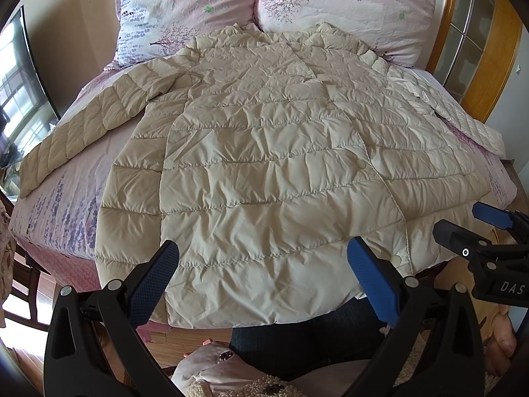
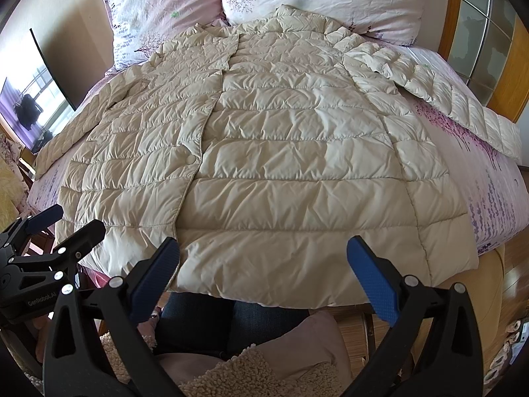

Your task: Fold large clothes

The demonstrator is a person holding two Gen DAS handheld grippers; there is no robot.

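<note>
A large cream quilted down coat (image 1: 264,152) lies flat and buttoned on the bed, collar toward the pillows, hem hanging over the near edge, both sleeves spread out to the sides. It also shows in the right wrist view (image 2: 284,152). My left gripper (image 1: 264,264) is open and empty, hovering above the hem left of the button line. My right gripper (image 2: 264,261) is open and empty above the hem at the coat's right half. The right gripper shows at the right edge of the left wrist view (image 1: 476,231); the left gripper shows at the left edge of the right wrist view (image 2: 62,228).
The bed has a pink floral sheet (image 1: 66,205) and two floral pillows (image 1: 344,3) at the head. A wooden headboard with glass panes (image 2: 476,33) stands at the right, a dark TV screen (image 2: 39,99) at the left. The person's legs (image 2: 211,324) are below the hem.
</note>
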